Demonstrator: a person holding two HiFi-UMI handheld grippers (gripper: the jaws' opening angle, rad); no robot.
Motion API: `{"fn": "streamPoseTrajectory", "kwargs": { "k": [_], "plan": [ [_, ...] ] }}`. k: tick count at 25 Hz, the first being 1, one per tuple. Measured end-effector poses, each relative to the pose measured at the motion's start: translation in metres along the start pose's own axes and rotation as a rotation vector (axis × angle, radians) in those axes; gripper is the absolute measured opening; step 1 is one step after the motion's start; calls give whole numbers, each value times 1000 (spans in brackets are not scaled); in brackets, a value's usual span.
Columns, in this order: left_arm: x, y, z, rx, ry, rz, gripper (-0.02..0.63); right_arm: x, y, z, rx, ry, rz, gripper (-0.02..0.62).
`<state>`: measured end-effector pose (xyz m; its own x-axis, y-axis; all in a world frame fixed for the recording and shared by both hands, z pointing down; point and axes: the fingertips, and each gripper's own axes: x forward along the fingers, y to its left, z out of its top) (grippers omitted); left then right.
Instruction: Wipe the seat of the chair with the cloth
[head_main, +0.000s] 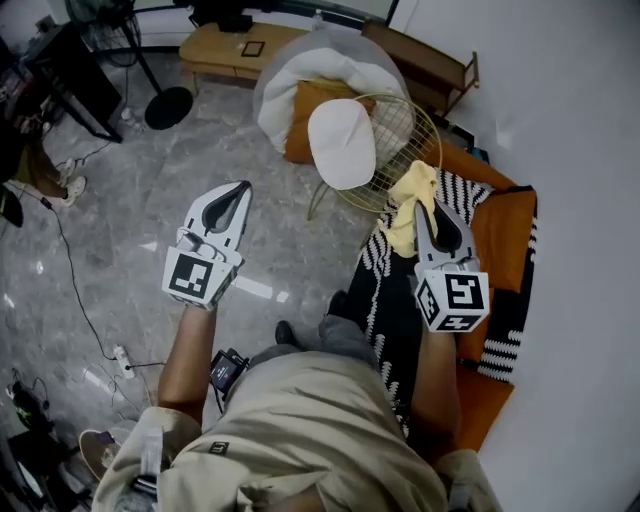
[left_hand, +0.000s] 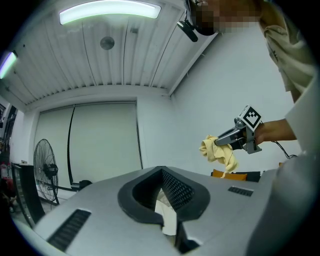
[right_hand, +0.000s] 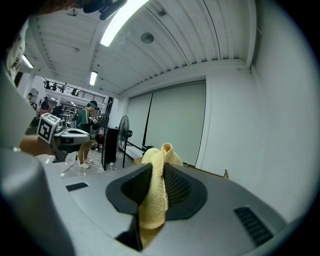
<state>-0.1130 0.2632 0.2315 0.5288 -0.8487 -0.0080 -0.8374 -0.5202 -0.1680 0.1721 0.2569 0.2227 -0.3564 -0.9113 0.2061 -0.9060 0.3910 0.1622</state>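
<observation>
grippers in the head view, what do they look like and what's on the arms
Both the left gripper and right gripper are grey tapered shells with black-lined fingers, each carrying a cube of black-and-white square markers. Beige shirt, forearms bare.

Terry cloth, wire, stone, plastic.
The cloth (head_main: 414, 192) looks soft, nubby, matt; the right tool (head_main: 420, 207) pinching it is smooth matt grey plastic with black textured pads (right_hand: 178, 189). The chair (head_main: 400, 125) at 12 o'clock is thin brassy wire; the floor (head_main: 120, 200) at 9 o'clock, glossy grey stone-look.
</observation>
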Motion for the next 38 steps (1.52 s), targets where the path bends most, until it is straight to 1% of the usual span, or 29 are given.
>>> {"fn": "streamPoseTrajectory", "kwargs": {
  "k": [3, 4, 6, 8, 11, 14, 18, 23, 26, 30, 35, 38],
  "plan": [
    [14, 1, -9, 18, -13, 12, 15, 19, -10, -12, 12, -4, 11, 80],
    [14, 5, -12, 14, -2, 23, 15, 29, -8, -16, 19, -5, 24, 80],
    [13, 11, -16, -21, 40, 52, 15, 50, -4, -18, 27, -6, 60, 80],
    [19, 16, -16, -32, 68, 83, 15, 72, -6, -16, 27, -11, 99, 80],
    [39, 21, -14, -1, 67, 126, 15, 105, -20, -15, 28, -16, 155, 80],
    [54, 21, -14, -24, 87, 169, 15, 133, -32, -13, 28, -25, 203, 80],
    [71, 24, -13, -25, 111, 224, 15, 165, -43, -10, 31, -36, 268, 80],
    [93, 25, -14, -21, 140, 259, 15, 190, -58, -12, 46, -41, 316, 80],
    [115, 22, -16, -9, 175, 253, 15, 205, -80, -15, 60, -34, 315, 80],
    [150, 21, -25, -10, 205, 210, 15, 217, -109, -27, 86, -8, 279, 80],
    [197, 41, -36, -23, 188, 142, 15, 232, -132, -33, 93, 23, 207, 80],
    [233, 53, -41, -18, 139, 88, 15, 237, -148, -35, 88, 41, 149, 80]
  ]
}}
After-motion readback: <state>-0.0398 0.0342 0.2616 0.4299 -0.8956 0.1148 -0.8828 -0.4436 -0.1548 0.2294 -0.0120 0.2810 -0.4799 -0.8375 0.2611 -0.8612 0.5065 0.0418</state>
